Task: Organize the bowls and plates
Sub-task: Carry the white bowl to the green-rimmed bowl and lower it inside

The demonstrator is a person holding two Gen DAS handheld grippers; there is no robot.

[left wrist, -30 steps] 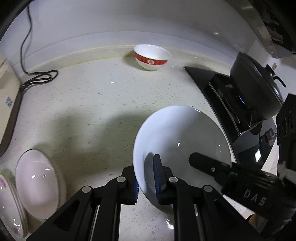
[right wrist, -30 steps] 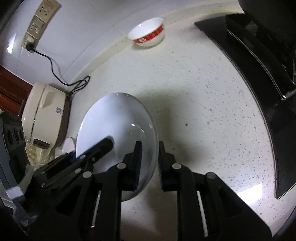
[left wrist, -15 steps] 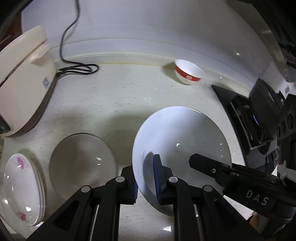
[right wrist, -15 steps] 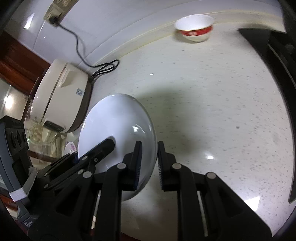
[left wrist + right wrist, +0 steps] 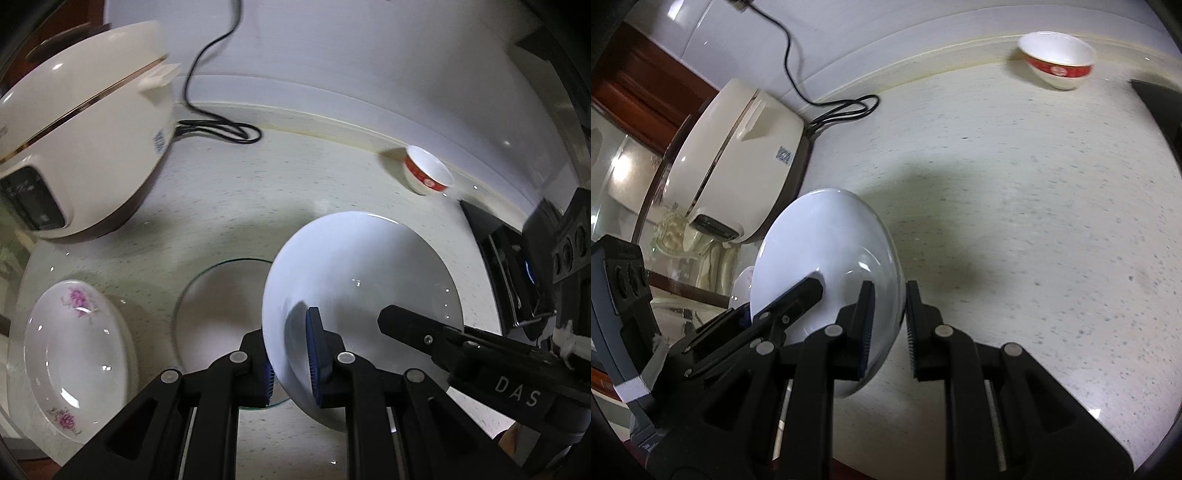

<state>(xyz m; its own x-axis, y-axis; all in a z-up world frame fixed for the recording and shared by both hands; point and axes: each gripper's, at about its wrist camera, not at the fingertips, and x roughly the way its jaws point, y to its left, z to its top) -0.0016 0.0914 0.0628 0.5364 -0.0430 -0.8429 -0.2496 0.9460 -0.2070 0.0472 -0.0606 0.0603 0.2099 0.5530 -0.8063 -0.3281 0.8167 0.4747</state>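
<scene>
A plain white plate (image 5: 365, 277) is held above the counter by both grippers. My left gripper (image 5: 291, 354) is shut on its near-left rim. My right gripper (image 5: 890, 325) is shut on its right rim, and the plate shows in the right wrist view (image 5: 820, 240) too. A clear glass plate (image 5: 214, 317) lies on the counter just under and left of the white plate. A stack of flower-patterned plates (image 5: 74, 354) lies at the far left. A small white bowl with a red band (image 5: 426, 173) stands by the back wall, also in the right wrist view (image 5: 1058, 59).
A cream rice cooker (image 5: 74, 147) with a black cord (image 5: 218, 129) stands at the back left. A black stove (image 5: 517, 273) lies at the right. The speckled counter (image 5: 1034, 221) stretches to the right of the plate.
Both grippers have carried the white plate leftward. It now overlaps the glass plate, and the rice cooker and flowered plates have come further into view.
</scene>
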